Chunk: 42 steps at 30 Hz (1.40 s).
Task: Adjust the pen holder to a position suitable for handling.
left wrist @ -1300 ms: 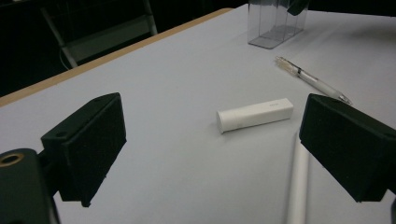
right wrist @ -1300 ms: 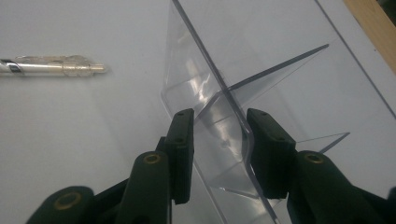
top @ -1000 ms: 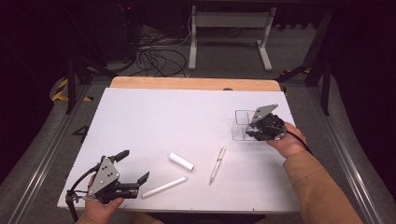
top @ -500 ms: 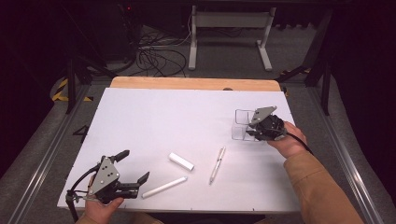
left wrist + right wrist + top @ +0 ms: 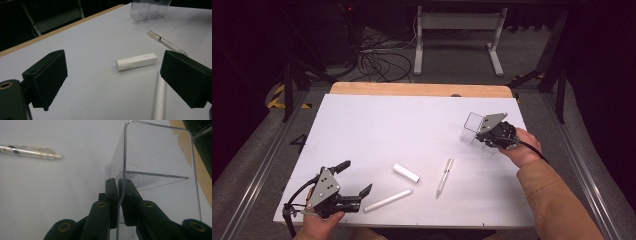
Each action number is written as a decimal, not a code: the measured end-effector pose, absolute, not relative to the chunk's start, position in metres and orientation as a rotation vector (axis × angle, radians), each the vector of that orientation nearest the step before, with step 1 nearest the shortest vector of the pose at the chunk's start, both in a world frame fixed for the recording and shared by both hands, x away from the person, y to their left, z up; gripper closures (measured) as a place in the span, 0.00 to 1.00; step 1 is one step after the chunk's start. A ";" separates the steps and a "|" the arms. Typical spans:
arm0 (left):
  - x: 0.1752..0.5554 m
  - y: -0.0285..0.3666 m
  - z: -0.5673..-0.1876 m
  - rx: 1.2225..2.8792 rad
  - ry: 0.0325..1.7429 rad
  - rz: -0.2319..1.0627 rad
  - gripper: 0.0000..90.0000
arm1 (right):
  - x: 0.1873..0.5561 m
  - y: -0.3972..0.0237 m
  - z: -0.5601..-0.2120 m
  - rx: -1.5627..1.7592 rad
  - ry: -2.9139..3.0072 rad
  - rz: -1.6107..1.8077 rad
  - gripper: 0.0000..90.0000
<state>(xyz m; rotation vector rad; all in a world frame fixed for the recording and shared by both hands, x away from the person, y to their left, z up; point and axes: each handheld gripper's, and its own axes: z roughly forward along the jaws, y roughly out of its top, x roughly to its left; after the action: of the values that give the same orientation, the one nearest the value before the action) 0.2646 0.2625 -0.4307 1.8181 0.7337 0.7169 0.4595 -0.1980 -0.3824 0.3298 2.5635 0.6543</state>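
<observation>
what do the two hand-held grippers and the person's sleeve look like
Both are black. The left hand-held gripper has a grey three-cornered plate on top, a black cable trailing behind, and broad, blocky black pads. The right hand-held gripper has the same plate and cable, plus brass-coloured rivets. The sleeve is tan.

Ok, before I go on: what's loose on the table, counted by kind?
Clear plastic holder: 1, pinched by its wall in the right claw
Clear pen: 1
Short white tube: 1
Long white stick: 1
Total: 4
</observation>
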 end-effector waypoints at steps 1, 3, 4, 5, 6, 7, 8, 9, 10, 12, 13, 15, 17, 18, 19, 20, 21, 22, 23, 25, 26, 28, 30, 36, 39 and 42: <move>0.265 0.263 -0.431 1.818 0.734 0.716 0.09 | 0.460 -0.198 -0.382 0.330 2.563 0.654 0.93; 0.265 0.263 -0.431 1.819 0.733 0.718 0.09 | 0.459 -0.195 -0.378 0.315 2.560 0.663 0.93; 0.265 0.263 -0.431 1.819 0.732 0.719 0.09 | 0.458 -0.193 -0.375 0.299 2.565 0.660 0.93; 0.265 0.263 -0.431 1.818 0.732 0.718 0.09 | 0.458 -0.190 -0.373 0.294 2.556 0.668 0.93; 0.265 0.263 -0.431 1.819 0.733 0.717 0.09 | 0.457 -0.184 -0.369 0.268 2.551 0.674 0.92; 0.265 0.263 -0.431 1.819 0.732 0.718 0.09 | 0.457 -0.184 -0.369 0.268 2.551 0.674 0.92; 0.265 0.263 -0.431 1.820 0.732 0.717 0.09 | 0.456 -0.180 -0.367 0.261 2.555 0.685 0.92; 0.265 0.263 -0.431 1.820 0.732 0.718 0.09 | 0.456 -0.177 -0.365 0.247 2.559 0.692 0.92; 0.265 0.263 -0.431 1.820 0.732 0.719 0.09 | 0.456 -0.172 -0.364 0.235 2.558 0.696 0.93; 0.265 0.263 -0.431 1.820 0.731 0.718 0.09 | 0.456 -0.164 -0.362 0.216 2.562 0.700 0.93; 0.264 0.263 -0.431 1.820 0.732 0.716 0.09 | 0.456 -0.160 -0.362 0.198 2.559 0.702 0.93; 0.264 0.264 -0.431 1.821 0.732 0.717 0.09 | 0.457 -0.152 -0.361 0.182 2.560 0.716 0.93; 0.265 0.264 -0.431 1.821 0.732 0.718 0.09 | 0.456 -0.144 -0.361 0.183 2.569 0.717 0.92; 0.265 0.265 -0.431 1.822 0.732 0.719 0.09 | 0.457 -0.140 -0.361 0.165 2.570 0.718 0.92; 0.265 0.265 -0.431 1.823 0.733 0.715 0.09 | 0.456 -0.136 -0.360 0.161 2.572 0.722 0.92; 0.265 0.265 -0.431 1.821 0.734 0.712 0.09 | 0.456 -0.132 -0.360 0.153 2.575 0.722 0.92; 0.265 0.265 -0.431 1.823 0.731 0.716 0.09 | 0.456 -0.128 -0.360 0.142 2.574 0.727 0.92; 0.265 0.265 -0.431 1.821 0.729 0.718 0.09 | 0.456 -0.125 -0.360 0.130 2.576 0.732 0.92; 0.265 0.265 -0.431 1.823 0.729 0.717 0.09 | 0.456 -0.121 -0.360 0.122 2.579 0.733 0.92; 0.265 0.265 -0.431 1.823 0.729 0.716 0.09 | 0.457 -0.113 -0.360 0.093 2.580 0.737 0.92; 0.265 0.265 -0.431 1.822 0.731 0.713 0.09 | 0.457 -0.110 -0.361 0.077 2.587 0.740 0.93; 0.265 0.266 -0.431 1.823 0.729 0.715 0.09 | 0.456 -0.103 -0.361 0.069 2.586 0.743 0.92; 0.265 0.266 -0.431 1.822 0.731 0.713 0.09 | 0.456 -0.094 -0.363 0.039 2.595 0.747 0.92; 0.265 0.266 -0.431 1.822 0.730 0.711 0.09 | 0.456 -0.078 -0.369 0.016 2.619 0.751 0.92; 0.265 0.266 -0.431 1.823 0.729 0.711 0.09 | 0.455 -0.074 -0.371 0.015 2.639 0.744 0.92; 0.264 0.266 -0.431 1.824 0.728 0.711 0.09 | 0.455 -0.065 -0.374 -0.029 2.658 0.737 0.92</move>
<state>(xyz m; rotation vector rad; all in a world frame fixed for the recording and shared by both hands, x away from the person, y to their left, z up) 0.2645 0.2658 -0.4314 1.8238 0.7285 0.7112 0.4552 -0.0652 -0.3739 -0.0293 2.6581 0.7366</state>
